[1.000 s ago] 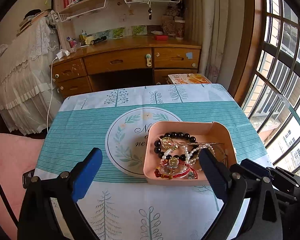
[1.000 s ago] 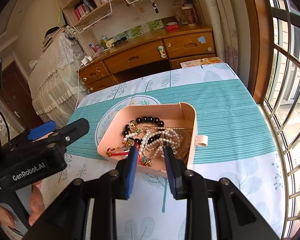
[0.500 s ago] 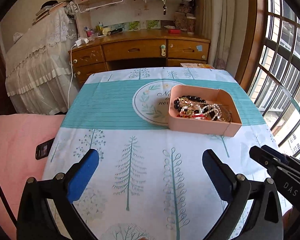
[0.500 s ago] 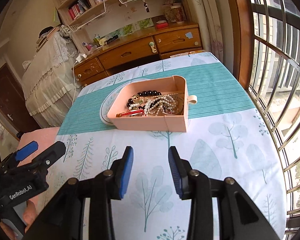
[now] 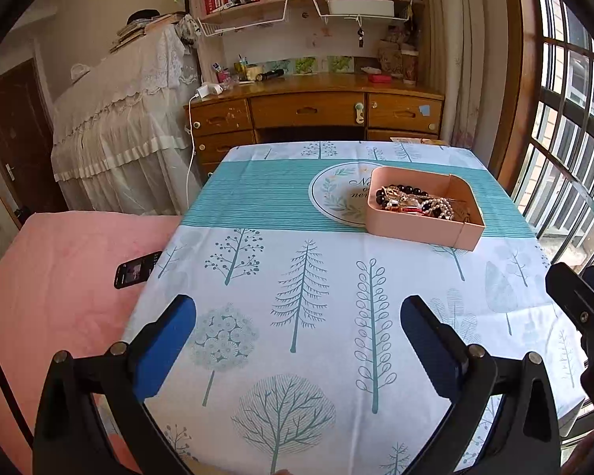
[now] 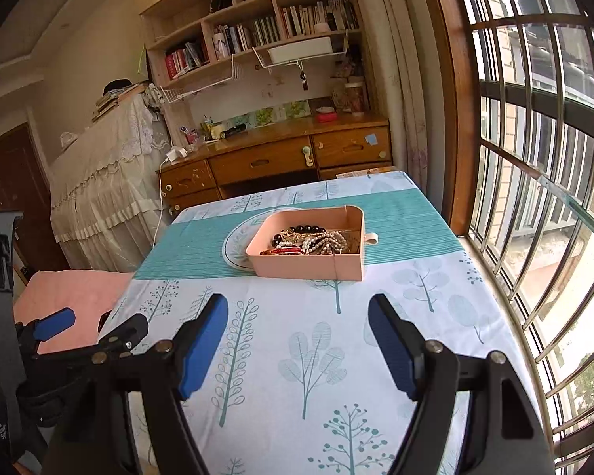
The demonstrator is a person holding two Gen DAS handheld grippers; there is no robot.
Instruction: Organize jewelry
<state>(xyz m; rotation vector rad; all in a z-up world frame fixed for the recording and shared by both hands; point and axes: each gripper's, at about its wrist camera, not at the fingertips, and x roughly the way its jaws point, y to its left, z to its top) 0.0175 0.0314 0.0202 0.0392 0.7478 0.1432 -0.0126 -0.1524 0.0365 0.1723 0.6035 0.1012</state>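
Note:
A pink tray (image 5: 423, 229) stands on the far right part of the tree-print tablecloth (image 5: 297, 277), partly on a round printed mat (image 5: 336, 194). In it lies a heap of jewelry (image 5: 414, 202): black beads, pearl strands, a red bangle and gold pieces. My left gripper (image 5: 297, 308) hangs open over the near cloth, well short of the tray, with nothing between its fingers. In the right wrist view the tray (image 6: 309, 267) and jewelry (image 6: 309, 239) sit ahead. My right gripper (image 6: 297, 304) has its jaws opening, with nothing between them.
A black phone (image 5: 136, 269) lies on a pink cushion (image 5: 59, 277) by the table's left edge. A barred window (image 6: 534, 198) runs along the right side. Behind the table stand a wooden desk (image 5: 316, 111) and bookshelves. The left gripper's body (image 6: 91, 332) shows at the right view's left.
Both grippers have drawn back from the tray toward the near table edge, so the tray now looks small and far. The right jaws went from nearly shut to wide open.

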